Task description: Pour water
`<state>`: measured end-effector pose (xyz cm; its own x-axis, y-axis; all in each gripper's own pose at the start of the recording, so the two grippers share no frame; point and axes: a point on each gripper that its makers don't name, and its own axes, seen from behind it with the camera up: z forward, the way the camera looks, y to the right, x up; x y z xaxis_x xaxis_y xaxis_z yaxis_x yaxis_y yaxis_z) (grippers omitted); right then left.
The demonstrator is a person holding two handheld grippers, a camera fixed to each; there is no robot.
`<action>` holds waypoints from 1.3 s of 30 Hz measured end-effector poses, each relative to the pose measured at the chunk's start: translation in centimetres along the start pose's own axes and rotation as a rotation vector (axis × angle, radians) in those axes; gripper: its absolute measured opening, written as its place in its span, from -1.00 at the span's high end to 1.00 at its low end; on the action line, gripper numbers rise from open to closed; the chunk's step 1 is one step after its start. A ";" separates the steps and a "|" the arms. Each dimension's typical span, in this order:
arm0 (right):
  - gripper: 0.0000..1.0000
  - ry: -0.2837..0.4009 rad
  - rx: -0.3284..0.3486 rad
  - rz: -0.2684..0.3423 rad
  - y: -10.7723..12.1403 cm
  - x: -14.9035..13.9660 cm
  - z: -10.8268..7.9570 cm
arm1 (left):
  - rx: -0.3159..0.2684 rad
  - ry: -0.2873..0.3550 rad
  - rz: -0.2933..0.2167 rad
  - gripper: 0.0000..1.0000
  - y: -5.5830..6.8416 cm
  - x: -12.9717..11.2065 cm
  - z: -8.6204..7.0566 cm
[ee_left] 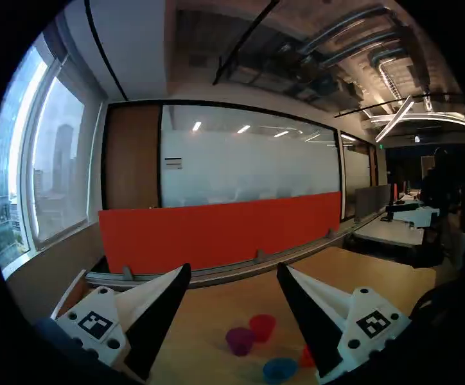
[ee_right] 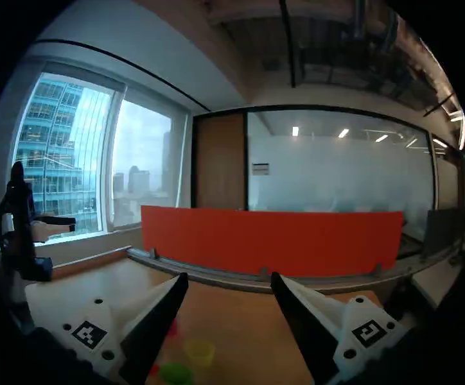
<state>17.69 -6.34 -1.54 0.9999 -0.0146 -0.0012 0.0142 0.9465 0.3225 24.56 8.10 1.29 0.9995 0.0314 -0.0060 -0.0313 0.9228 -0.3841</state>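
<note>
Cups in the left gripper view: four, grouped toward the near edge of the wooden table (ee_left: 232,301).
- One purple cup (ee_left: 239,340).
- One red cup (ee_left: 262,326).
- One blue cup (ee_left: 279,369).
- One second red cup (ee_left: 306,357), partly hidden.

Cups in the right gripper view: three, also toward the near edge.
- One yellow cup (ee_right: 199,351).
- One green cup (ee_right: 175,373).
- One pink-red cup (ee_right: 171,329), showing as a sliver only.

It cannot be told whether any cup was counted in both views.

Tables bearing cups: one.

Orange partition panel (ee_left: 219,231): one, along the table's far edge.

Window panes (ee_right: 146,170): two, beyond the left edge.
</note>
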 end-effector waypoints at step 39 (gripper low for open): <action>-0.99 -0.258 0.421 -0.092 -8.0 -6.5 -2.5 | -0.309 -0.188 0.033 -0.99 7.2 -7.6 -0.5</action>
<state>11.08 -13.00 -6.43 0.9604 -0.2214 0.1690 0.0467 0.7262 0.6859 16.73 14.32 -1.94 0.9785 0.1556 0.1356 -0.0312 0.7611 -0.6479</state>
